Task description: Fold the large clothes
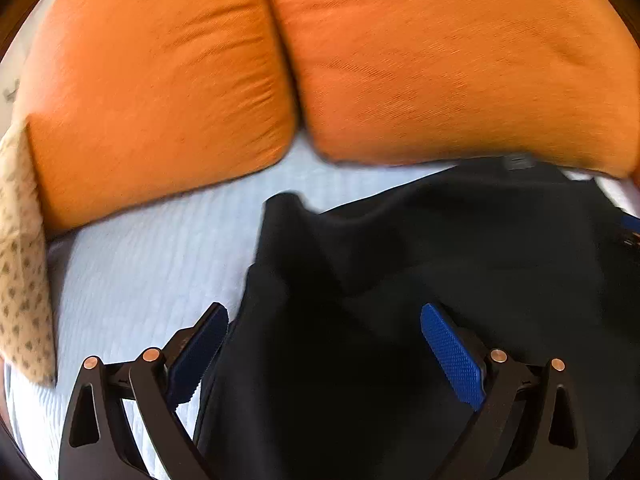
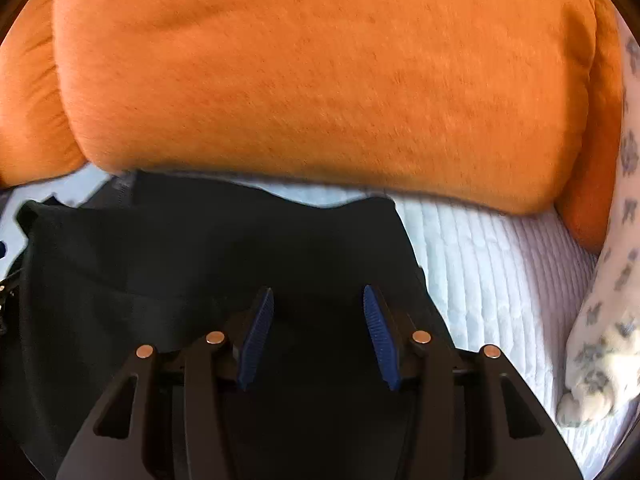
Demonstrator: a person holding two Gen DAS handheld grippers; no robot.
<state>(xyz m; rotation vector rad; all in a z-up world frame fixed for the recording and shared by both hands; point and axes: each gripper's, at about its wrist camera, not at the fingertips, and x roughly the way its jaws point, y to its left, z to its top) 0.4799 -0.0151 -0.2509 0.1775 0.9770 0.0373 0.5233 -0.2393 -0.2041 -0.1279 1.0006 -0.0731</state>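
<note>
So this looks like the early part of the fold. The black garment (image 1: 420, 280) lies spread on the bed (image 1: 152, 264), on a pale ribbed cover, with its far edge just in front of two orange pillows (image 1: 168, 92). It's mostly flat, but there's a bunched-up flap poking up on its left side, so I'd say it's being laid out or sized up rather than properly folded yet.

The left hand-held gripper (image 1: 324, 348) has its jaws spread wide, one finger over the cover and one over the cloth, right at the garment's left edge. The right hand-held gripper (image 2: 318, 334) is also spread, a bit narrower, sitting over the black fabric with nothing pinched between the pads.

My guess at the next move: each side closes on an edge or corner, then both lift together and carry it over. The left side needs that rumpled flap sorted first or the fold will come out lumpy.

Hard to tell what garment it actually is: it's so dark the seams vanish, and its near part is cut off behind the grippers. Both views are motion-blurred. There's a patterned cloth (image 2: 608, 320) at the side, partly out of frame.
</note>
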